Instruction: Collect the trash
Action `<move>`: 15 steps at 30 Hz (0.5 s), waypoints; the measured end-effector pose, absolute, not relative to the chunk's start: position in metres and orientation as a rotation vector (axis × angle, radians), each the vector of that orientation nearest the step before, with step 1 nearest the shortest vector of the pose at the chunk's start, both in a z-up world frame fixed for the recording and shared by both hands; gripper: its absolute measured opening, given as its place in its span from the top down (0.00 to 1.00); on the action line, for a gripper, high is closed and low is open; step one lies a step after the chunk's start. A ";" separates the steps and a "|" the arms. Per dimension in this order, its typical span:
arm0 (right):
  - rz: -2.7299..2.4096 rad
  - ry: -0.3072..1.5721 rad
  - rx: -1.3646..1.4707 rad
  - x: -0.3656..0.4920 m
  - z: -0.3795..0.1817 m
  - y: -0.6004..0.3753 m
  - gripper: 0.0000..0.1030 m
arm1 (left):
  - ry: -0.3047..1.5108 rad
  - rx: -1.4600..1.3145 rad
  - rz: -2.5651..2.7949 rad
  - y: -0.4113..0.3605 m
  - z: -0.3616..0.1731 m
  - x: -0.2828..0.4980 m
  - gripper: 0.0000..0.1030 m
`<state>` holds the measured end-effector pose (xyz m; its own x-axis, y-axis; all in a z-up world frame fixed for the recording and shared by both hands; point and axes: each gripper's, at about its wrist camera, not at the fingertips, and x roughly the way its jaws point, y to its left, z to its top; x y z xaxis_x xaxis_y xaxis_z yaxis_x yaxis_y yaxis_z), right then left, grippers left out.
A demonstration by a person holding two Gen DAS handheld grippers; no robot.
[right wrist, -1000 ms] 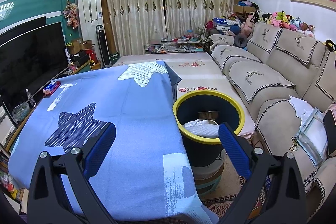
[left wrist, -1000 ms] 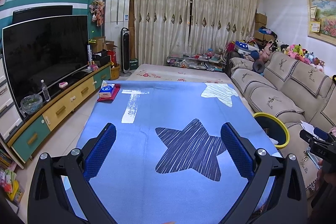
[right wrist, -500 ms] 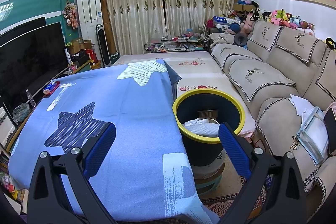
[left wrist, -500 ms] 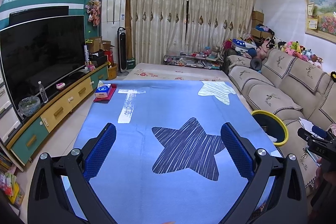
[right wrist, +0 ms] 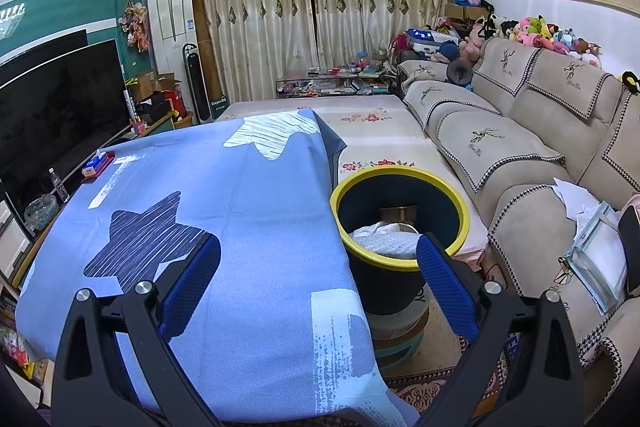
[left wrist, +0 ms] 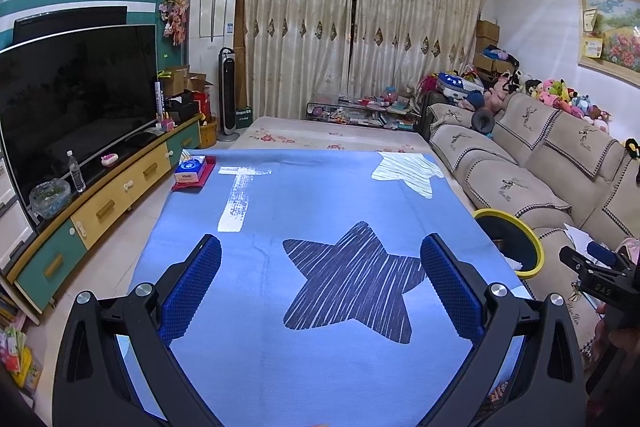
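Two hand-held grippers, left (left wrist: 320, 279) and right (right wrist: 318, 275), gape empty over one blue-clothed desk (right wrist: 260, 207); one yellow-rimmed bin (right wrist: 400, 211) holds white crumpled paper (right wrist: 384, 239)

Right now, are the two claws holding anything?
Left claw: open, holding nothing.
Right claw: open, holding nothing.

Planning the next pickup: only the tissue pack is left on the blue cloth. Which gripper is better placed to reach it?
Left, probably. The left gripper, open and empty, faces the tissue pack; the right gripper hangs by the bin.
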<state>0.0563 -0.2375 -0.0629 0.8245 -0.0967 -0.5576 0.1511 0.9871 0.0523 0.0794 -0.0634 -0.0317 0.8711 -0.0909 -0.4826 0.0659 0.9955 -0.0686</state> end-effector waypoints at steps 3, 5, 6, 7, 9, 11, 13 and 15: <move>-0.132 0.588 0.096 0.057 -0.063 -0.238 0.09 | 0.516 -0.055 -0.081 -0.063 -0.034 0.082 0.05; -0.132 0.590 0.097 0.057 -0.064 -0.237 0.09 | 0.521 -0.057 -0.083 -0.063 -0.035 0.084 0.05; -0.132 0.591 0.097 0.058 -0.065 -0.237 0.09 | 0.522 -0.058 -0.082 -0.063 -0.035 0.084 0.05; -0.132 0.593 0.098 0.058 -0.066 -0.237 0.09 | 0.522 -0.056 -0.081 -0.063 -0.035 0.084 0.05; -0.132 0.594 0.097 0.059 -0.066 -0.236 0.09 | 0.521 -0.054 -0.077 -0.064 -0.035 0.085 0.05; -0.131 0.594 0.097 0.059 -0.067 -0.235 0.09 | 0.521 -0.055 -0.073 -0.064 -0.036 0.086 0.05; -0.131 0.596 0.098 0.060 -0.068 -0.236 0.09 | 0.520 -0.054 -0.072 -0.063 -0.035 0.087 0.05; -0.130 0.597 0.099 0.060 -0.068 -0.236 0.09 | 0.520 -0.053 -0.070 -0.064 -0.035 0.087 0.05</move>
